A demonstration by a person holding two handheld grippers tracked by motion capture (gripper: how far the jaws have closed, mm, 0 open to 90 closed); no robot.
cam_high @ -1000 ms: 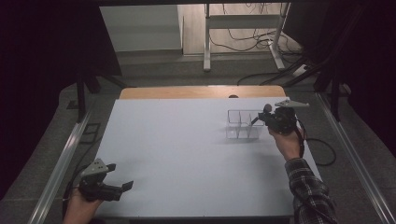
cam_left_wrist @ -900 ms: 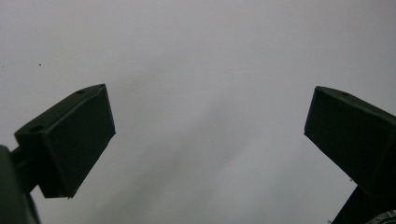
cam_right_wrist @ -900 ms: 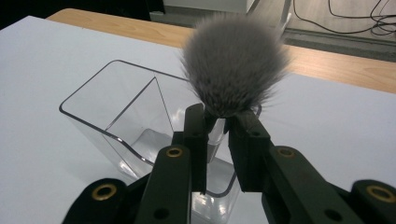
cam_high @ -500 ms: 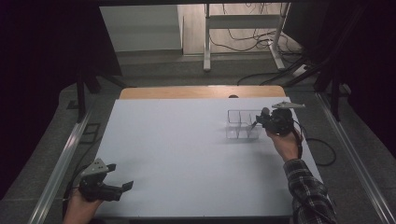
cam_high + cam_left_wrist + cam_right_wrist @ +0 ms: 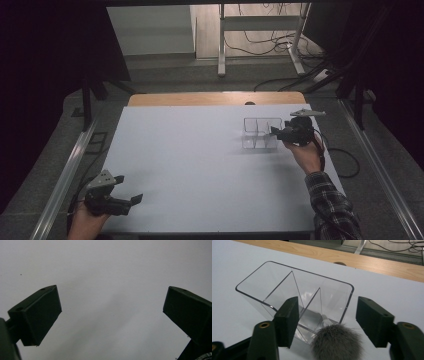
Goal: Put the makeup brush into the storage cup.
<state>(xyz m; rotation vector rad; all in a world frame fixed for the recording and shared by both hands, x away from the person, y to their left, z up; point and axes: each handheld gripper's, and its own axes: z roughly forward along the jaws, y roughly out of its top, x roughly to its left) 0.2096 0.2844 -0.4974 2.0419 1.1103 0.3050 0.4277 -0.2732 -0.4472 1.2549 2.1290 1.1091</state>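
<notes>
A clear plastic organizer [image 5: 274, 277] with several compartments stands on the white table, at the right in the high view [image 5: 260, 132]. A brush with a grey fluffy head [image 5: 337, 342] stands upright in its nearest compartment. My right gripper [image 5: 329, 315] sits right behind it, at the organizer's right end [image 5: 275, 131]. Its jaws have just been opening; the brush head is between them, with a gap on each side. My left gripper [image 5: 131, 202] rests at the table's near left corner, open over bare tabletop [image 5: 112, 307].
The white tabletop [image 5: 200, 165] has a wooden strip [image 5: 215, 98] along its far edge. Metal rails [image 5: 65, 170] run along both sides. Cables [image 5: 280, 47] and a frame's legs lie on the floor beyond.
The right gripper's jaws stand wider apart than a second ago and no longer press on the brush. Neither hand has shifted.
</notes>
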